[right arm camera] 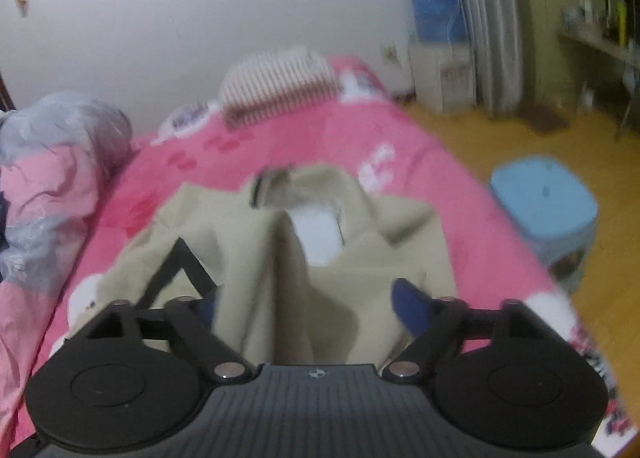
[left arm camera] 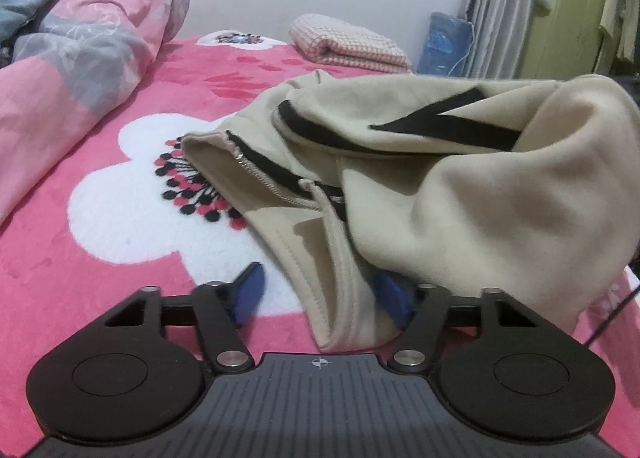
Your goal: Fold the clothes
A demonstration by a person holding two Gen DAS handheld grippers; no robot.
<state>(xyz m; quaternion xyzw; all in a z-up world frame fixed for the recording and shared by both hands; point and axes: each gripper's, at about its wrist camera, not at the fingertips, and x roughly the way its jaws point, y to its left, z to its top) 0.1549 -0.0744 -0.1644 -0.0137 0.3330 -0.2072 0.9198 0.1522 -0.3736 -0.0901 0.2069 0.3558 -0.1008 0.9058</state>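
Right wrist view — pink floral blanket [right arm camera: 320, 146], yellow floor [right arm camera: 472, 134]; both claws part-open astride beige garment [right arm camera: 280, 258].

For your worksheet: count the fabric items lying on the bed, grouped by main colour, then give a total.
Beige: 1, the zip jacket
Pink and grey: 1, the rumpled duvet
Pink and white check: 1, the folded blanket
Total: 3

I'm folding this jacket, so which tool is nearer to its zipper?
Left. The left tool straddles the beige jacket hem just below the zipper; the right tool sits at another fold, no zipper visible.
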